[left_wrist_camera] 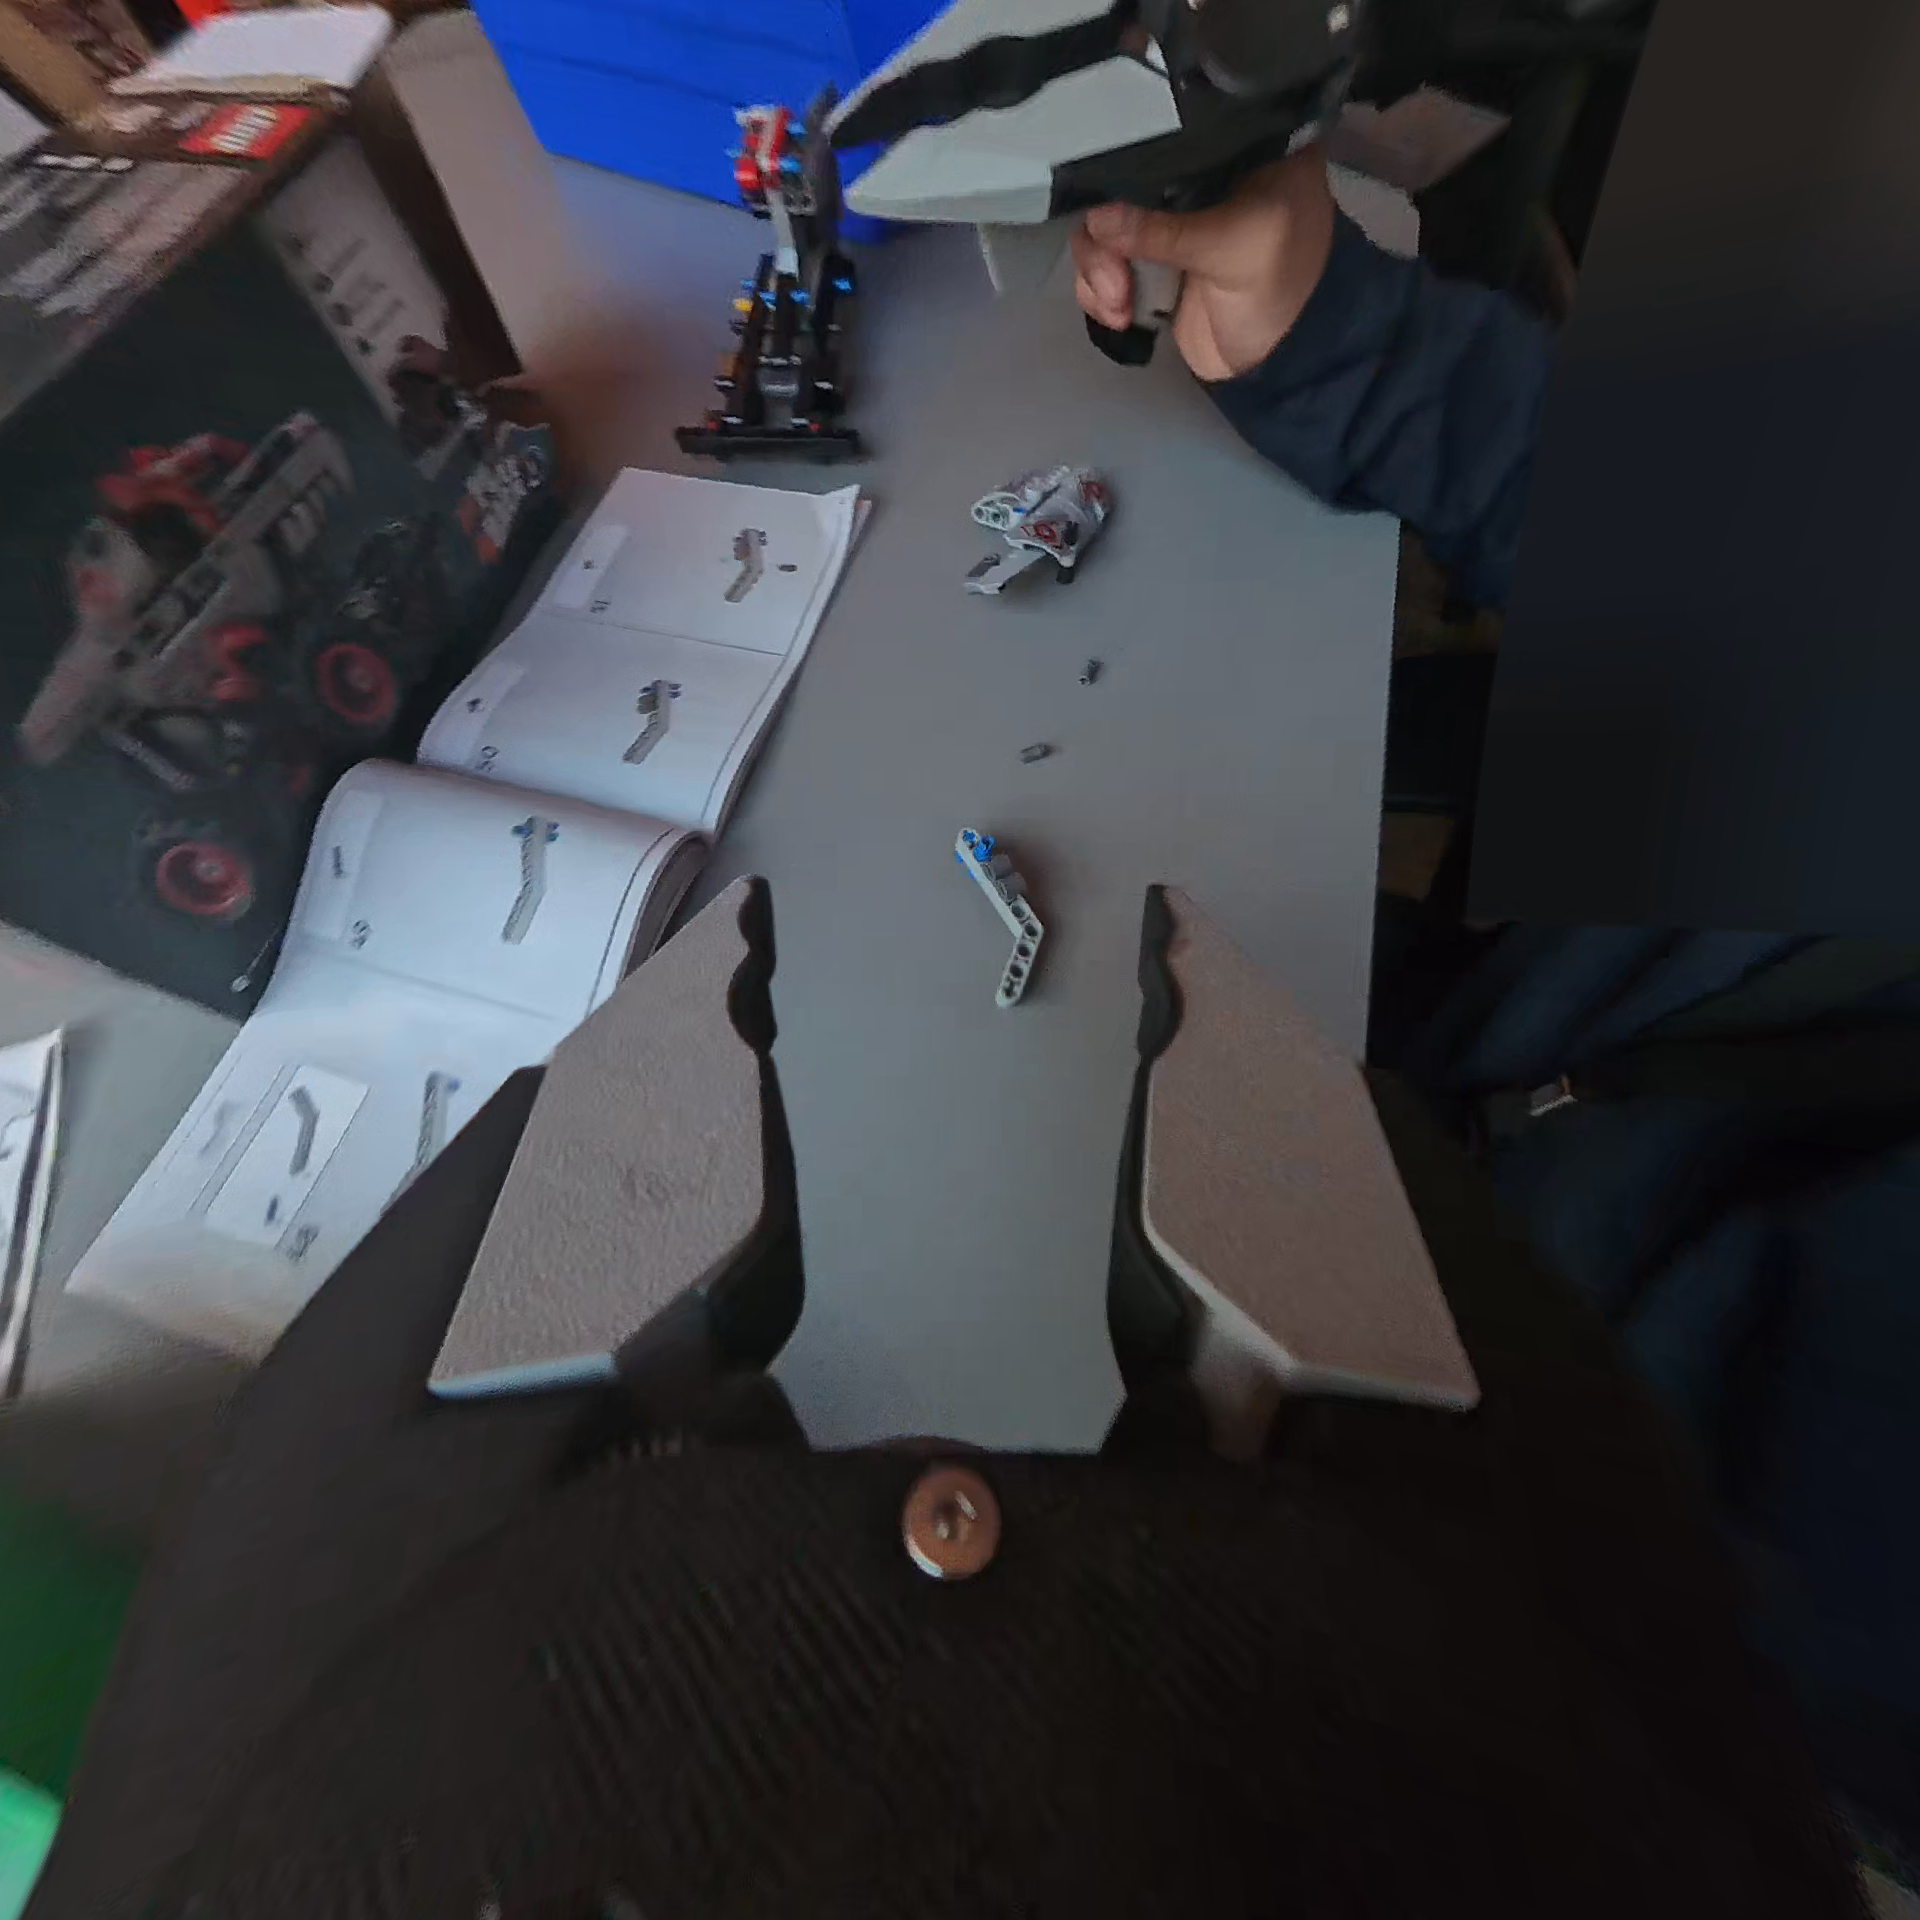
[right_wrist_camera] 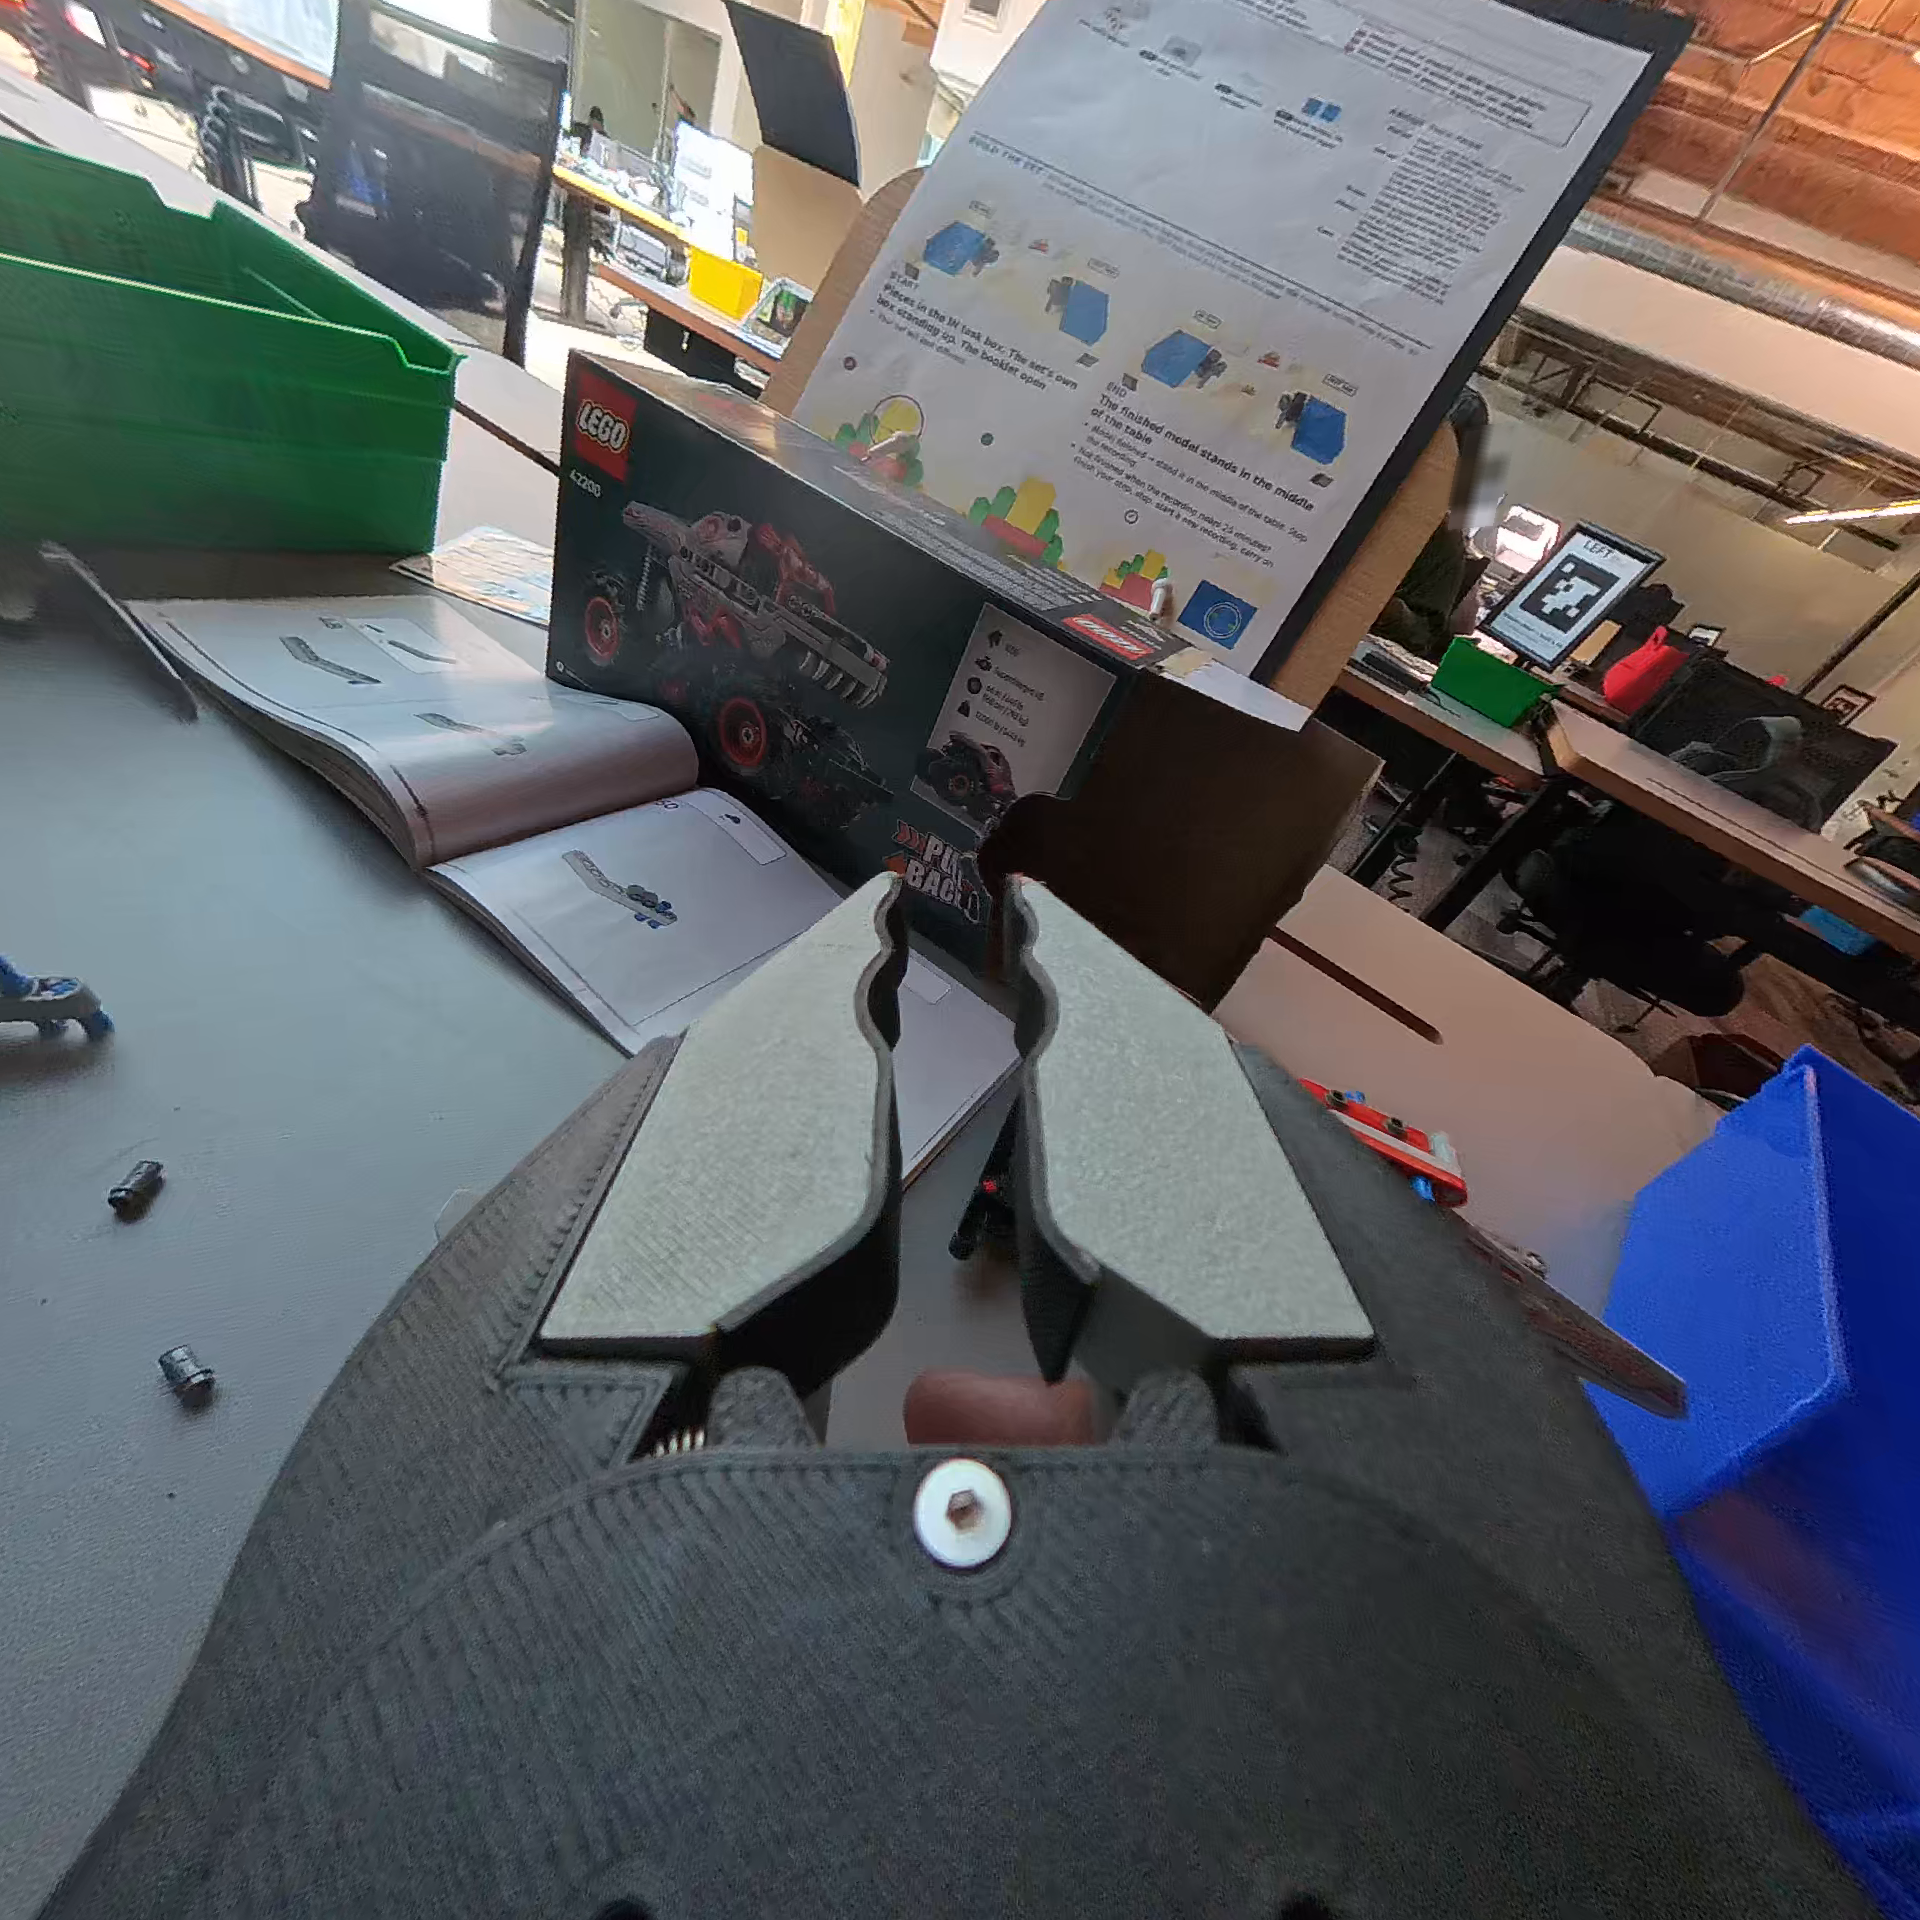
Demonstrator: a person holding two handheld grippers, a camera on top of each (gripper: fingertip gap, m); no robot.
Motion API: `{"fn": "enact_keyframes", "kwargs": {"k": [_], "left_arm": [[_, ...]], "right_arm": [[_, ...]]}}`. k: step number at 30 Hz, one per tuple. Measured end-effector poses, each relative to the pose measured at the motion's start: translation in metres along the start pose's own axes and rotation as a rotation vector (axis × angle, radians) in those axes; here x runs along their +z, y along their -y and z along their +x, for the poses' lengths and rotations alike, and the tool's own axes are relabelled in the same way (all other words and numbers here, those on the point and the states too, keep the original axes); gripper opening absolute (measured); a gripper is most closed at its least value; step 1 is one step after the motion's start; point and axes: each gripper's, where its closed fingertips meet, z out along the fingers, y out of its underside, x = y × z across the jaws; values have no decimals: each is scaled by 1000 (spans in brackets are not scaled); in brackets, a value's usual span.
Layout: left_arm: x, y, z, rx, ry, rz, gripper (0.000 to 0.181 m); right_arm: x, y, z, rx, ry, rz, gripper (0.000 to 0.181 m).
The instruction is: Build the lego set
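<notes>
Green stacked trays (right_wrist_camera: 208, 395), blue bin (right_wrist_camera: 1766, 1330), propped instruction poster (right_wrist_camera: 1226, 312)

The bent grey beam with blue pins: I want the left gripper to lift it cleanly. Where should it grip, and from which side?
Grip the bent grey beam across its bare lower arm, coming straight down from above. It lies flat on the table, and the blue pins crowd its upper arm. The left gripper is open.

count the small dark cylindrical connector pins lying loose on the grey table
2. One small dark cylindrical pin lies nearer the white-and-red assembled piece; the other lies between it and the bent grey beam with blue pins. More may be hidden behind the grippers.
</notes>
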Motion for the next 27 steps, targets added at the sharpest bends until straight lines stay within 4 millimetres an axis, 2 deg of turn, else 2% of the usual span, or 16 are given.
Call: {"fn": "enact_keyframes", "kwargs": {"k": [5, 8, 10, 14, 18, 24, 27], "left_arm": [[-76, -10, -35, -84, 209, 117, 71], [-108, -29, -58, -150, 333, 138, 68], [-120, -41, -70, -206, 383, 151, 67], [-132, -54, -74, -259, 430, 169, 66], [-159, -72, -81, -314, 529, 141, 65], [-197, -95, -80, -322, 653, 131, 59], [-210, -104, -82, -332, 640, 119, 59]], "right_arm": [[1, -5, 5, 12, -15, -17, 15], [5, -10, 5, 27, -16, -35, 15], [8, -13, 4, 42, -10, -50, 15], [12, -18, 1, 35, -6, -79, 16], [10, -12, -2, 23, -1, -53, 16], [11, -11, -1, 10, -11, -41, 16], [12, -9, -13, -12, 68, -11, 23]]}}
